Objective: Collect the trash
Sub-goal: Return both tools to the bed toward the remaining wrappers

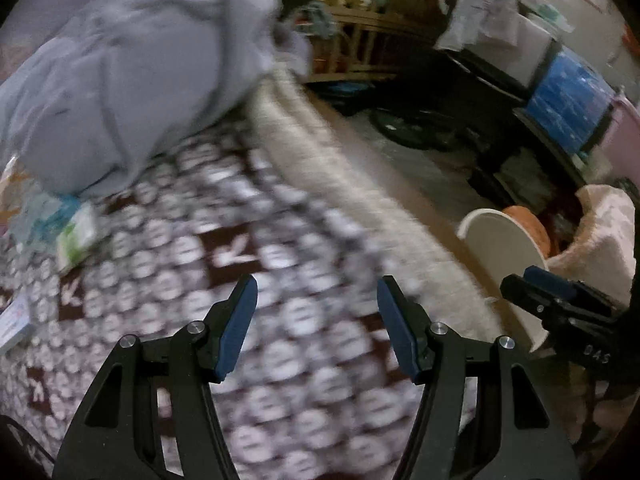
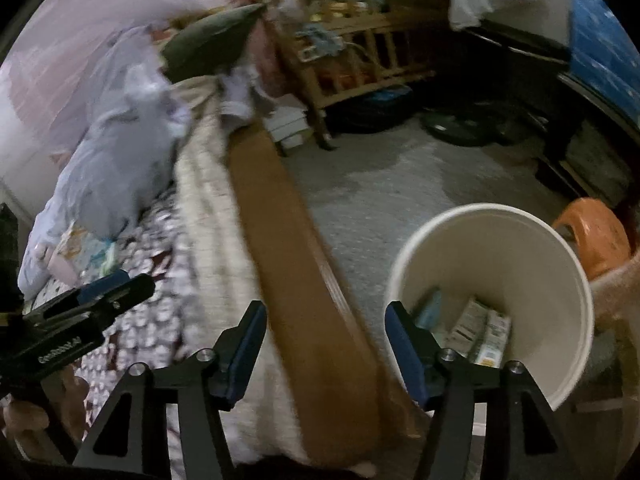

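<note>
You are holding the left claw [image 1: 316, 320] over the bed [image 1: 280, 280], jaws apart, nothing betw. them. Below it the brown-and-white patterned bedspread is showing, blurred. A grey-blue bundle of cloth [image 1: 120, 80] is lying on the bed toward the upper left. At its lower edge, trash is sitting on the bedspread: a green-and-white packet [image 1: 76, 240] beside crumpled blue-and-clear wrappers [image 1: 44, 212]. A small white card or box [image 1: 14, 324] is lying near the left edge; type cannot be told.

You are holding the right claw [image 2: 324, 344] over the brown wooden bed rail [image 2: 288, 260], jaws apart, empty. The white bucket [image 2: 520, 248] is standing on the floor just beside the bed, to the right of that claw. Inside it, small cartons [image 2: 480, 332] and a pale blue packet [image 2: 430, 312] are lying at the bottom. An orange stool [image 2: 596, 236] is standing behind the bucket.

In the left wrist view the right claw is showing at the bucket's rim.
</note>
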Demonstrator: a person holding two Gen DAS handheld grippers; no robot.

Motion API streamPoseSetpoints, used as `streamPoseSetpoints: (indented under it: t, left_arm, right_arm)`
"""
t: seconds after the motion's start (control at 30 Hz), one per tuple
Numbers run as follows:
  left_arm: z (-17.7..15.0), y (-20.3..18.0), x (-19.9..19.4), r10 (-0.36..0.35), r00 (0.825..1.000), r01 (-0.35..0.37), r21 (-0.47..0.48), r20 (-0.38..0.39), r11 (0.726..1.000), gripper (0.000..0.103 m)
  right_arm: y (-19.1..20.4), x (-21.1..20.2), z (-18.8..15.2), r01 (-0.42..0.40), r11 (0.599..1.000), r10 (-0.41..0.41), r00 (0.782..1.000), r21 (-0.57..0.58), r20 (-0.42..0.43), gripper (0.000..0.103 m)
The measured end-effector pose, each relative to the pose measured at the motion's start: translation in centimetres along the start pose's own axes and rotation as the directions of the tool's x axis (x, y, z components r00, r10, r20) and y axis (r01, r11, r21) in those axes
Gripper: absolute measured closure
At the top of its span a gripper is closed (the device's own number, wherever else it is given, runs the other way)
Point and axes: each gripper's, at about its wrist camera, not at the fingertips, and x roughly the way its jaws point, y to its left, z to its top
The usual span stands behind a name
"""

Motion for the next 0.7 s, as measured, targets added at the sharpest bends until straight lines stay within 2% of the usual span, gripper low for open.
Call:
streamPoseSetpoints:
  t: [0.3,0.37,0.4,0.47,0.7]
  left_arm:
    - [-1.6,8.9,-2.4,0.109,0.994,-0.108,-0.107,0.005,0.988,0.042]
    - [-2.2,10.9,-2.8,0.132,0.991,-0.131,-0.131,-0.003,0.983,0.042]
    - [-2.5,12.2,-3.0,0.147,0.989,-0.147,-0.148,-0.008,0.978,0.042]
    - [-3.2,14.5,-3.5,0.171,0.985,-0.171,-0.181,-0.017,0.968,0.042]
    - [-5.3,21.9,-4.8,0.216,0.976,-0.216,-0.306,-0.032,0.927,0.042]
  right_arm:
    - [8.0,3.6,0.0,-0.09,0.991,0.084,0.994,-0.098,-0.067,0.043]
    - [9.7,4.2,-0.1,-0.081,0.988,0.072,0.995,-0.132,-0.071,0.039]
    - [10.6,4.4,-0.1,-0.081,0.985,0.071,0.995,-0.152,-0.068,0.035]
    - [12.0,4.8,-0.1,-0.118,0.978,0.105,0.991,-0.173,-0.084,0.035]
    - [16.6,6.5,0.3,-0.155,0.963,0.133,0.985,-0.221,-0.112,0.035]
